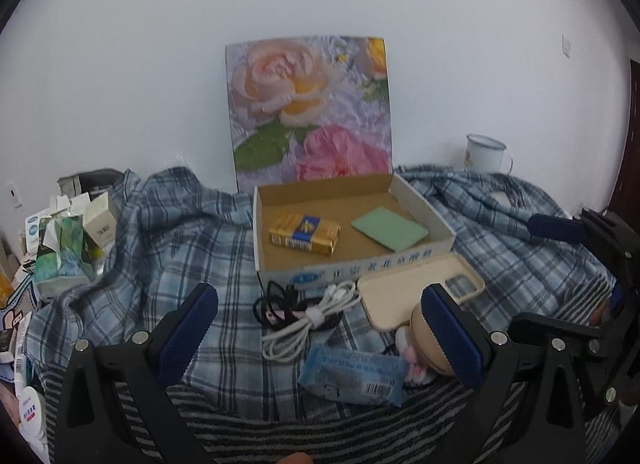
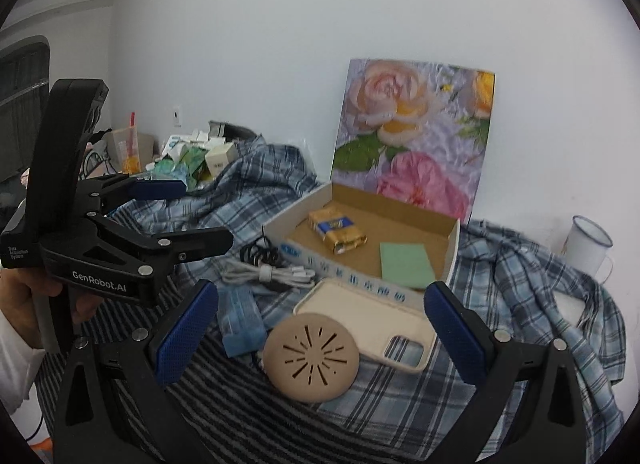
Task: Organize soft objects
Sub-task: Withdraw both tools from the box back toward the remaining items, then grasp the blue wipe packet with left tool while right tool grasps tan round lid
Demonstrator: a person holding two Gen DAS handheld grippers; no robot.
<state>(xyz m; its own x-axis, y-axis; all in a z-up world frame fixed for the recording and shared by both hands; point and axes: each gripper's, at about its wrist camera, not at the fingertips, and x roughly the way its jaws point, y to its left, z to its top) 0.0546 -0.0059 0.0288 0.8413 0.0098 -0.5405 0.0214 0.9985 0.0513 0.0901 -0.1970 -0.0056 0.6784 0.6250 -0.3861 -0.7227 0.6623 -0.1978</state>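
An open cardboard box point(image 1: 340, 276) point(image 2: 280, 229) sits on a blue plaid shirt point(image 1: 180, 232) point(image 2: 540, 296). It holds a gold-and-blue pack point(image 1: 304, 234) and a green card point(image 1: 390, 227). In front of the box lie a beige phone case point(image 1: 404, 296) point(image 2: 360, 316), a round beige slotted disc point(image 2: 310, 356), a blue tissue pack point(image 1: 352, 376) point(image 2: 242, 324), a coiled white cable point(image 1: 308, 324) and a black coil point(image 1: 276, 300). My left gripper point(image 1: 320, 328) point(image 2: 200, 215) hovers open above the cable and tissue pack. Over the disc and case, my right gripper point(image 2: 320, 328) point(image 1: 524, 272) is open and empty.
A floral board point(image 1: 308, 107) leans on the white wall behind the box. A white enamel mug point(image 1: 484, 153) point(image 2: 588, 248) stands at the back right. Small cartons and packets point(image 1: 68, 240) pile up at the left. A striped cloth point(image 1: 280, 432) covers the near edge.
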